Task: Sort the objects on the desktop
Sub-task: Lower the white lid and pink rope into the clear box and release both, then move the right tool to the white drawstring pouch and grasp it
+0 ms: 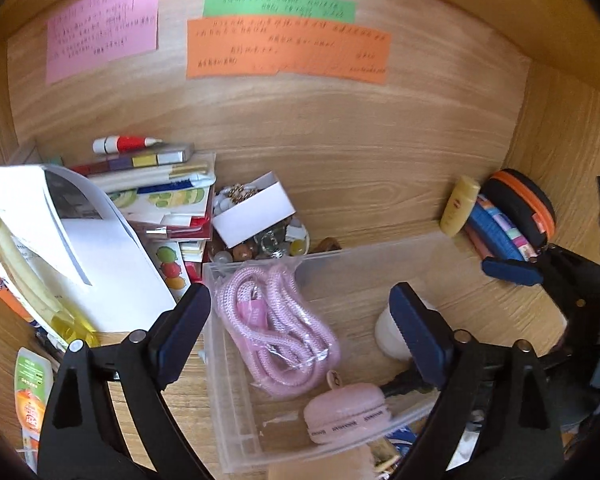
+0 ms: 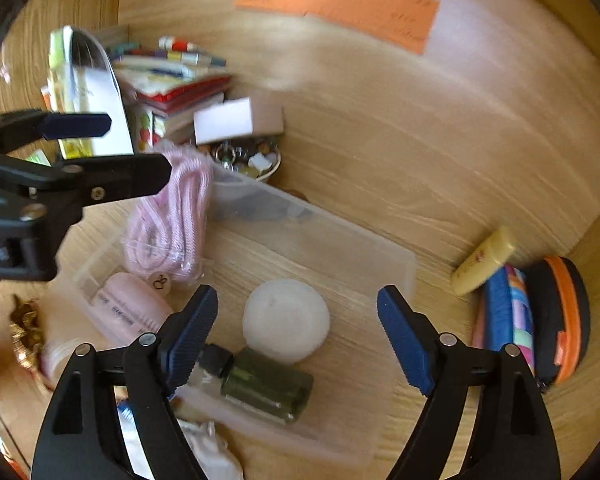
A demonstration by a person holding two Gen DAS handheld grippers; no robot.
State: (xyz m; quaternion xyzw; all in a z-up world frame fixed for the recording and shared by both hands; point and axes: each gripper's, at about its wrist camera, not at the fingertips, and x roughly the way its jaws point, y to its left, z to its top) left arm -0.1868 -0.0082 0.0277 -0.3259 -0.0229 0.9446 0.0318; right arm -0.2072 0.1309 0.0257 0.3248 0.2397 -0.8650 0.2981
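Observation:
A clear plastic box (image 1: 260, 420) lies on the wooden desk. Inside it are a bagged pink cable (image 1: 276, 328), a pink round case (image 1: 348, 412) and a white round lump (image 1: 384, 332). My left gripper (image 1: 300, 296) hangs open above the box, over the cable, with nothing between its pads. In the right wrist view my right gripper (image 2: 298, 296) is open too, its jaws either side of the white lump (image 2: 286, 320) and apart from it. A dark green bottle (image 2: 268, 388) lies just in front of the lump. The left gripper (image 2: 140, 148) shows at the left edge, above the cable (image 2: 168, 224).
A pile of notebooks and pens (image 1: 168, 200) and a curled white paper (image 1: 80, 240) stand left of the box. Behind it is a white carton (image 1: 256, 212) on a bowl of trinkets. A yellow tube (image 1: 458, 206), blue pouch (image 1: 496, 232) and black-orange case (image 1: 528, 208) sit at the right wall.

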